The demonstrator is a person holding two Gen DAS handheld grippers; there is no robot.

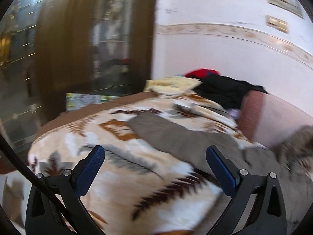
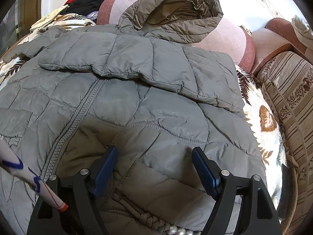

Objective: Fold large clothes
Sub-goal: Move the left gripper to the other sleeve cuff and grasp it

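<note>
- My right tool [image 2: 154,156] is hovering close over the grey quilted jacket [image 2: 137,90], its blue ribbed pads spread apart with nothing pinched between them.
- The jacket is lying flat on the bed, front up: puffy, stitched in wavy panels, with a matte zipper [image 2: 78,115] running down the middle.
- One sleeve [image 2: 156,62] is lying folded across the chest, and the hood [image 2: 176,13] is standing open, showing a crinkled olive lining, propped against a pink pillow [image 2: 230,37].
- My left tool [image 1: 155,156] is spread wide and empty over the fleecy blanket [image 1: 117,156], which is cream with brown and grey feather shapes.
- The view from the left tool is smearing, but a grey jacket sleeve [image 1: 166,133] is stretching out across the blanket ahead of it.
- A heap of black, red and pale yellow clothes [image 1: 221,88] is sitting at the bed's far end.
</note>
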